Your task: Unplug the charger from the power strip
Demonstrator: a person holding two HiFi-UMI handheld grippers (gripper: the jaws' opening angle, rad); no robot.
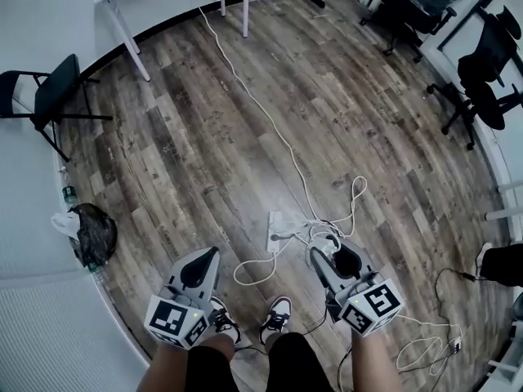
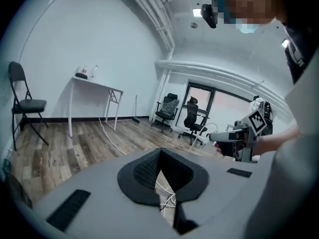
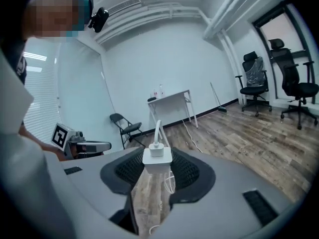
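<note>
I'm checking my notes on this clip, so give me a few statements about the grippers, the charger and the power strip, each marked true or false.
1. The right gripper grips the white charger. True.
2. The charger sits plugged into the power strip. False: it is in the right gripper, away from the strip.
3. The left gripper holds a cable. False: its jaws are together with nothing between them.
4. The power strip lies on the wooden floor. True.

White cube charger [image 3: 157,158], cable [image 3: 158,131] attached, clamped in right tongs [image 3: 158,176]; white power strip [image 1: 279,229] flat on wooden floor [image 1: 204,137].
</note>
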